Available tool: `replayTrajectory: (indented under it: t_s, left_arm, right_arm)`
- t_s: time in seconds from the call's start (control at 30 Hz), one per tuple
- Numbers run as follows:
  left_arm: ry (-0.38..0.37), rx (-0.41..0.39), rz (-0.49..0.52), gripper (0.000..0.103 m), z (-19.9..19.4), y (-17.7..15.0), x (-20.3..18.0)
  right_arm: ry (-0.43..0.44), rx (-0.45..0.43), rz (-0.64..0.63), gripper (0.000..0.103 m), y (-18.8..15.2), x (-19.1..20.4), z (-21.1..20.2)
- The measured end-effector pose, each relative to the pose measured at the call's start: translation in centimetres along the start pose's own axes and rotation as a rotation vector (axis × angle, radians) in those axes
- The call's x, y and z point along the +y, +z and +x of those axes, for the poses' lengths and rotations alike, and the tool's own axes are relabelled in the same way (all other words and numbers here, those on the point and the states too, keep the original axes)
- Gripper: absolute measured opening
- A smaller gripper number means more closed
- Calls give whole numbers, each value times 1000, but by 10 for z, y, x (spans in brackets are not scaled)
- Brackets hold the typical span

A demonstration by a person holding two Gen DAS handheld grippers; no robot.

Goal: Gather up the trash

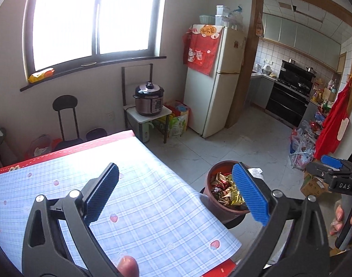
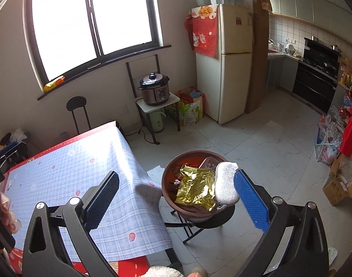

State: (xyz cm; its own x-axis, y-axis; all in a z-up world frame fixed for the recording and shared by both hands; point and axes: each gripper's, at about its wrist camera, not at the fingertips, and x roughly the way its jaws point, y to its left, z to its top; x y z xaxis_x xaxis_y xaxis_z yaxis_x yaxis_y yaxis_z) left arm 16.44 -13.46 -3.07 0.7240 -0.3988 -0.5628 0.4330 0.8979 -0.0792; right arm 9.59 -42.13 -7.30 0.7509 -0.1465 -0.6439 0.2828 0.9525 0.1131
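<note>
Trash fills the brown round bin (image 2: 194, 212), which stands on a small black stool (image 2: 213, 217) on the tiled floor (image 2: 256, 143), just beside the near corner of the tabletop (image 2: 67, 168). In the right wrist view a crumpled gold foil wrapper (image 2: 195, 189) lies on top of the heap, a grey-white sponge (image 2: 225, 182) leans against the bin's right rim, and a clear plastic tray (image 2: 208, 162) shows at the bin's far side. The left wrist view shows more coloured wrappers (image 1: 224, 189) inside the same bin (image 1: 222, 210).

The left tool (image 1: 176, 195) has its blue-padded jaws spread as wide as they go, with nothing between them; it hangs above the tabletop's edge, left of the bin. The right tool (image 2: 176, 197) is likewise spread wide and grips nothing, hanging above the gap between tabletop and bin. The sponge sits just beside its right pad, but whether they touch I cannot tell. Each tool also appears at the edge of the other's view, with fingertips of the holding hand (image 1: 340, 217) around its handle.

The tabletop wears a blue plaid cloth with small strawberry marks and a red border. Beyond the bin, against the wall, stand a pressure cooker (image 2: 156, 91) on a low white stand and a cream fridge (image 2: 226, 62).
</note>
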Motion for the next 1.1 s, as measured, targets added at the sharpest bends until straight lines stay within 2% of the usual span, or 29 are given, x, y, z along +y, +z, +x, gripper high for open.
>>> replayTrajectory:
  t_s: [0.2,0.4,0.67,1.1]
  left_arm:
    - [79,-24,-51,97,-45,-18,31]
    - [137,-42,-93,97,-72,-34,56]
    - [169,-53,-158,97,-89,-45,81]
    - [180,-63,-159,97,-91,-42,84]
  right_arm:
    - [25,-11,-70,98,-4,51,-13]
    - [39,-15,-118,98,-7,82,-17]
    - [61,-13,-154,98,-8,102,-16]
    - [61,-23,-156,98,-8,109,-16]
